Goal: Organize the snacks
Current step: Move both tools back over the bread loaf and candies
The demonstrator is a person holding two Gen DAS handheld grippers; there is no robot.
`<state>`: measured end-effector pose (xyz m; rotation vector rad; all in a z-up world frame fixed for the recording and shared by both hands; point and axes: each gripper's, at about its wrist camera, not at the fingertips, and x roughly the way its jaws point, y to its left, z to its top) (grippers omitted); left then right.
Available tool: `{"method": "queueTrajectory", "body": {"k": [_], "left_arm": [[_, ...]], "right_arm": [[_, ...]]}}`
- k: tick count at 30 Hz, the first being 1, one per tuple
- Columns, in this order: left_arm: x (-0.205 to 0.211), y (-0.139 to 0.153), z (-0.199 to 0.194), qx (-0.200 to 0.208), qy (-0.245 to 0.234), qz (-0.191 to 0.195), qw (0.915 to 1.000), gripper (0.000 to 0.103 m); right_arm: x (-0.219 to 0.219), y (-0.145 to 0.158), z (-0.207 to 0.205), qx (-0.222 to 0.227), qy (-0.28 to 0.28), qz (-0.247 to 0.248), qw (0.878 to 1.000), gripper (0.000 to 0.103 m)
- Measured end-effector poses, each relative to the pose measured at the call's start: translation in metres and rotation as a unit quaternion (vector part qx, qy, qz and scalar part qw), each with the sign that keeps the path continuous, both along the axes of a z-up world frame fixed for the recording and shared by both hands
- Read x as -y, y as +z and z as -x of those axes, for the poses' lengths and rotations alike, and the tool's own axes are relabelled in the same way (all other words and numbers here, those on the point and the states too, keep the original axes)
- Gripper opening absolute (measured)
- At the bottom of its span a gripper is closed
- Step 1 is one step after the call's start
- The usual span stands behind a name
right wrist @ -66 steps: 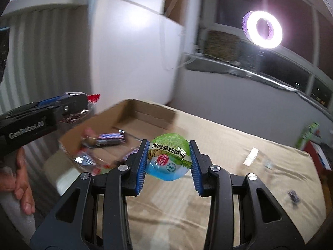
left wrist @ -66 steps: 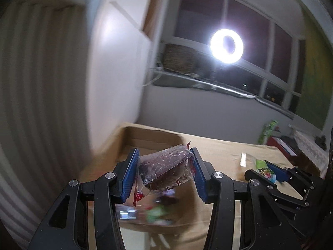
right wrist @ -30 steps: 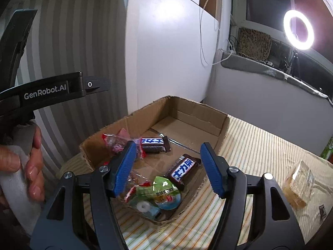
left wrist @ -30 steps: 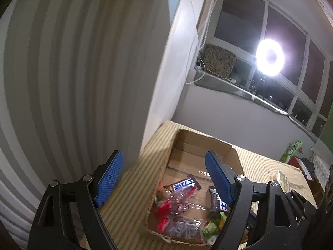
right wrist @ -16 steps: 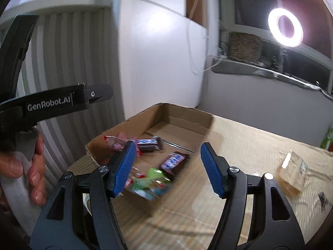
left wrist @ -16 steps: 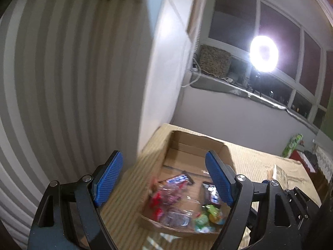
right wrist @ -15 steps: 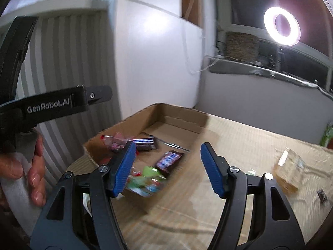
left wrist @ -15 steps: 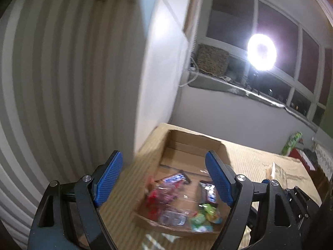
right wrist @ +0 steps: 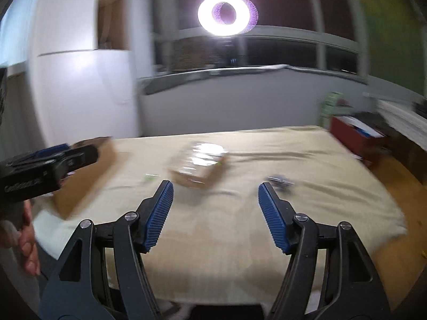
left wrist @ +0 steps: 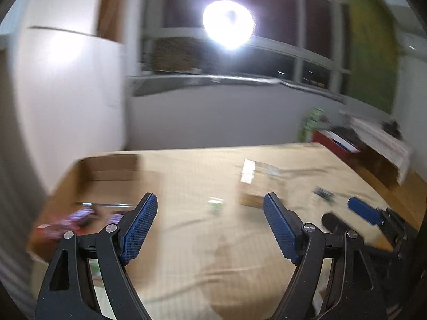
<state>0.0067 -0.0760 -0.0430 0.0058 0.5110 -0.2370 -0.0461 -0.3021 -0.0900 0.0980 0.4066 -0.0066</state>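
A table covered in a cream striped cloth (right wrist: 240, 226) carries an open cardboard box (left wrist: 112, 168) at its left edge, a clear-wrapped tan packet (right wrist: 198, 164) near the middle, and small blurred wrappers (right wrist: 280, 180) beside it.

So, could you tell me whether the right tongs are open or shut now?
Open: the right tongs stand wide apart with only tablecloth between their blue pads; they have just been opening.

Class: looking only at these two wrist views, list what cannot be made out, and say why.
- Clear packet: contents blurred, both views.
- Small dark wrapper: blurred, too small, both views.
- Cardboard box: snacks inside smeared, left view; in the right view the left claw's arm covers it.
- Green scrap: too small.
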Motion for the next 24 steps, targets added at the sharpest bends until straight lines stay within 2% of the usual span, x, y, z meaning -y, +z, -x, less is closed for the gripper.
{"method": "queueTrajectory", "body": {"k": [5,7,10,15,19,23,24], "left_arm": [[0.031,-0.007,0.008,-0.009,-0.040,-0.006,0.9991,0.082],[0.031,-0.007,0.007,-0.012,-0.039,-0.010,0.9991,0.082],[0.027,-0.006,0.005,-0.016,-0.025,-0.012,0.9995,0.082],[0.026,-0.017,-0.013,-0.039,-0.003,-0.028,0.9988,0.082],[0.029,-0.041,-0.040,-0.087,0.009,-0.046,0.9951,0.082],[0.031,-0.070,-0.073,-0.152,0.017,-0.045,0.9872,0.082],[0.030,-0.077,-0.084,-0.165,0.025,-0.044,0.9850,0.082]], "right_arm": [[0.026,-0.001,0.012,-0.001,-0.029,-0.003,1.000,0.072],[0.026,0.000,0.011,-0.001,-0.026,-0.003,1.000,0.073],[0.026,-0.001,0.004,-0.004,-0.022,0.000,1.000,0.081],[0.030,-0.017,-0.012,-0.030,-0.019,0.009,0.999,0.085],[0.039,-0.033,-0.039,-0.080,-0.016,0.017,0.997,0.093],[0.044,-0.056,-0.087,-0.160,-0.010,0.059,0.985,0.093],[0.047,-0.059,-0.095,-0.169,-0.006,0.061,0.984,0.093]]}}
